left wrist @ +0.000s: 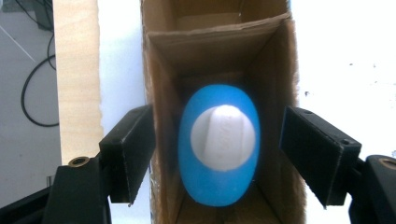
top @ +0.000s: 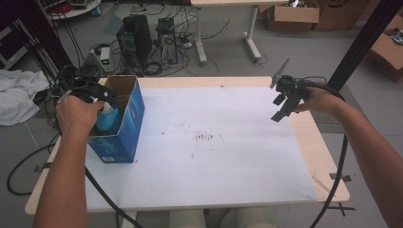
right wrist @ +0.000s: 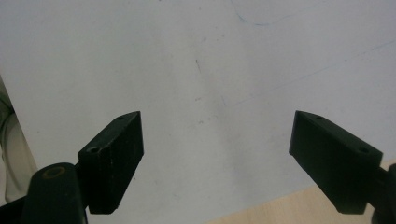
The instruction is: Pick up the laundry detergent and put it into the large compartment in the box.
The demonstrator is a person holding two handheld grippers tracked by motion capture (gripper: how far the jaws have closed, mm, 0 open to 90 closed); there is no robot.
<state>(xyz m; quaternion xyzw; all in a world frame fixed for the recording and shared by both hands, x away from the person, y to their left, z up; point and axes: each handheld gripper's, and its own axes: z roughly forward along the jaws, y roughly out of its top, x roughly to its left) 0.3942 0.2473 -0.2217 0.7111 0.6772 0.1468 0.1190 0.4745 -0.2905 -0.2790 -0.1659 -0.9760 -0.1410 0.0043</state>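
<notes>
In the high view a tall blue carton [top: 124, 124] stands upright on the white sheet [top: 209, 142] covering the wooden table [top: 318, 147], near the table's left edge, its top flaps open and its brown inside showing; a blue bottle [top: 105, 118] sits down inside it, just its top visible at the opening; the left gripper [top: 97, 92] is held over the carton's mouth by the person's left hand [top: 76, 111], though from here I cannot tell how wide its jaws are; the right gripper [top: 284, 102] hangs above the far right part of the sheet, well apart from the carton, in the right hand [top: 319, 100], holding nothing.

In the left gripper view the camera looks straight down into the carton [left wrist: 161, 140]; the bottle [left wrist: 219, 186] stands on the carton floor with its white cap [left wrist: 223, 137] facing up, the blue body rounding out around the cap; the left gripper [left wrist: 218, 156] has its jaws spread wide, one on either side of the carton's opening, outside its cardboard walls; neither jaw touches the bottle.

In the right gripper view the right gripper [right wrist: 215, 158] has its jaws far apart with nothing between them; beneath lies the bare white sheet [right wrist: 210, 70], faintly marked, with a strip of the wooden table [right wrist: 280, 210] at the bottom edge.
</notes>
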